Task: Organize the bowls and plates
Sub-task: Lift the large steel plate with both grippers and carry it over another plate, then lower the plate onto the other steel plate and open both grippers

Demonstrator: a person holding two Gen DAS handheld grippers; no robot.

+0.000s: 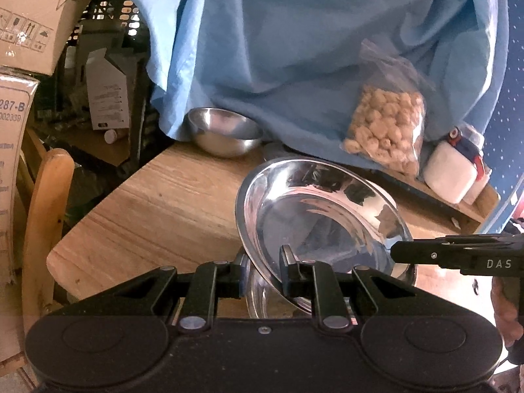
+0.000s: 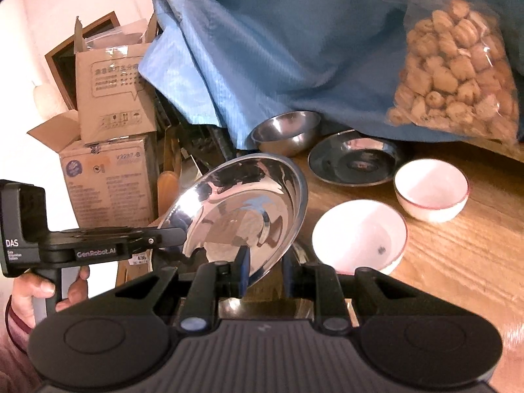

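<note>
Both claws, left [image 1: 263, 273] and right [image 2: 264, 270], pinch opposite rims of the tilted shiny round steel plate [image 2: 242, 209]: stiff, light, slippery; grip at rim.

Steel plate [image 1: 314, 216] near rim hidden behind gripper body, another steel dish [image 1: 262, 294] beneath it mostly covered, small bowl [image 1: 226, 131] beyond it part under blue cloth [image 1: 294, 49], bag [image 2: 458, 75] cut by frame edge
</note>
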